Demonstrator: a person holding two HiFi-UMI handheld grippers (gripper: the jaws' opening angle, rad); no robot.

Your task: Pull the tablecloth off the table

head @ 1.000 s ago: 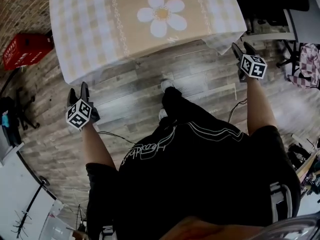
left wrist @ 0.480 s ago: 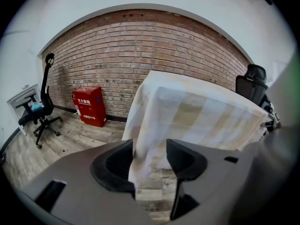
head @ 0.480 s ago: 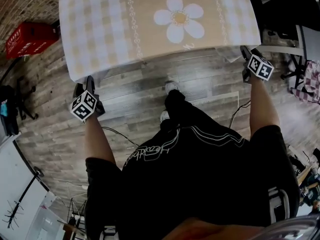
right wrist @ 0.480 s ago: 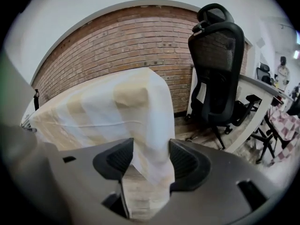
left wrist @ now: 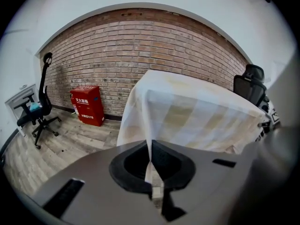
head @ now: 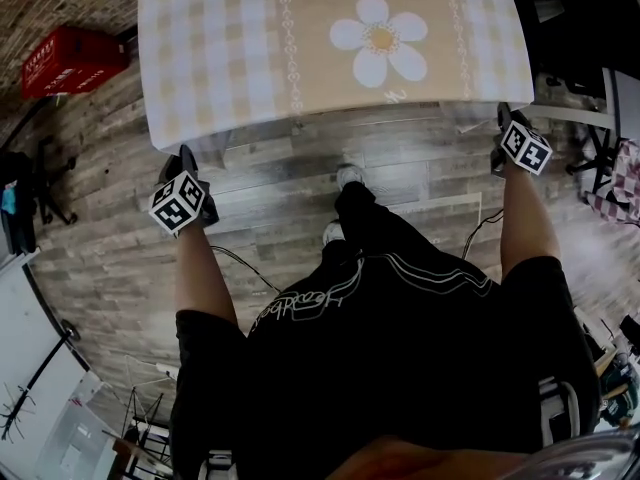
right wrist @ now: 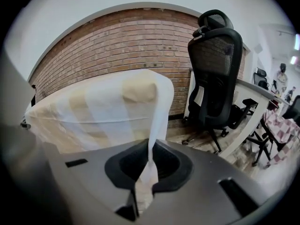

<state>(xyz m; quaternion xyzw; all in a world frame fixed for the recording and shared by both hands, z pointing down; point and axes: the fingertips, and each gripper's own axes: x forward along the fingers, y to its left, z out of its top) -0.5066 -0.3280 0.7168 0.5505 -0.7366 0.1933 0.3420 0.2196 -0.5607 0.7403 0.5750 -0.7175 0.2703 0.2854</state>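
Head view: tablecloth (head: 330,48) spread at 12 o'clock, left gripper (left wrist: 152,186) pinches its 7 o'clock corner, right gripper (right wrist: 143,182) is closing on the 5 o'clock one. I'd pull both back evenly.

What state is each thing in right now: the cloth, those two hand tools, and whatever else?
cloth: spread flat on top, two near corners pinched.
left tool: shut on a cloth corner.
right tool: jaws closing, cloth corner pinched between them.
chair: upright, empty.
red box: standing on the floor.
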